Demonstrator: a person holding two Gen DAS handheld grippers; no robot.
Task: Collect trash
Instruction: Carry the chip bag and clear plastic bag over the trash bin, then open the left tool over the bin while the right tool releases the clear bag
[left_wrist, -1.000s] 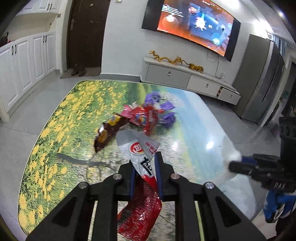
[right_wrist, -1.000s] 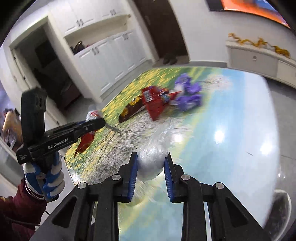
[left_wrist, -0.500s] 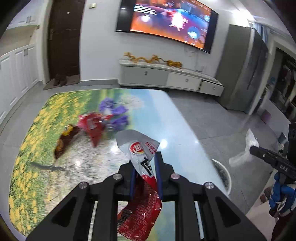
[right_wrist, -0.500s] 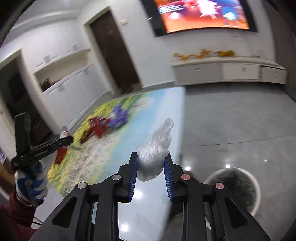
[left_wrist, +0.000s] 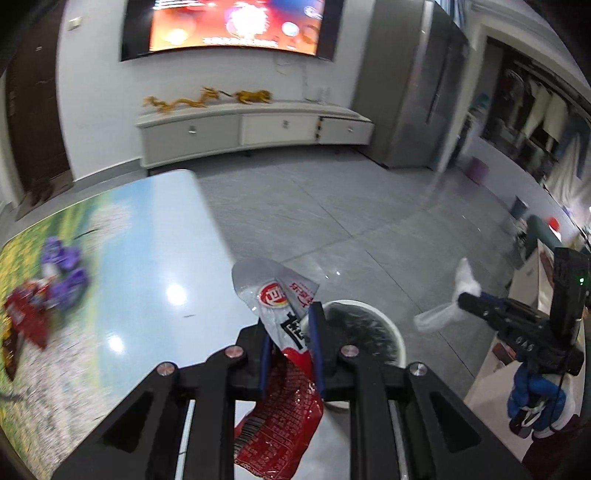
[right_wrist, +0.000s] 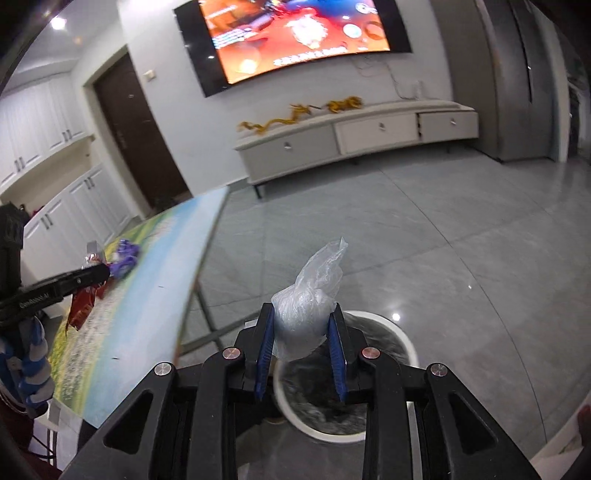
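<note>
My left gripper (left_wrist: 291, 332) is shut on a red and silver snack wrapper (left_wrist: 280, 373) and holds it at the table's right edge, just short of a white-rimmed trash bin (left_wrist: 369, 332) on the floor. My right gripper (right_wrist: 301, 349) is shut on a crumpled clear plastic bag (right_wrist: 310, 306) and holds it above the same bin (right_wrist: 347, 406). The right gripper with its bag also shows in the left wrist view (left_wrist: 461, 302). More wrappers, red (left_wrist: 26, 317) and purple (left_wrist: 62, 269), lie on the table (left_wrist: 147, 266).
The table with a flower-field print (right_wrist: 155, 273) ends next to the bin. Grey tiled floor (left_wrist: 332, 221) lies beyond. A low white TV cabinet (left_wrist: 251, 129) and a wall screen stand at the far wall. A grey cabinet (left_wrist: 406, 92) is at the right.
Both grippers have swung right, away from the table's middle, to the bin on the floor. Each still holds its piece of trash.
</note>
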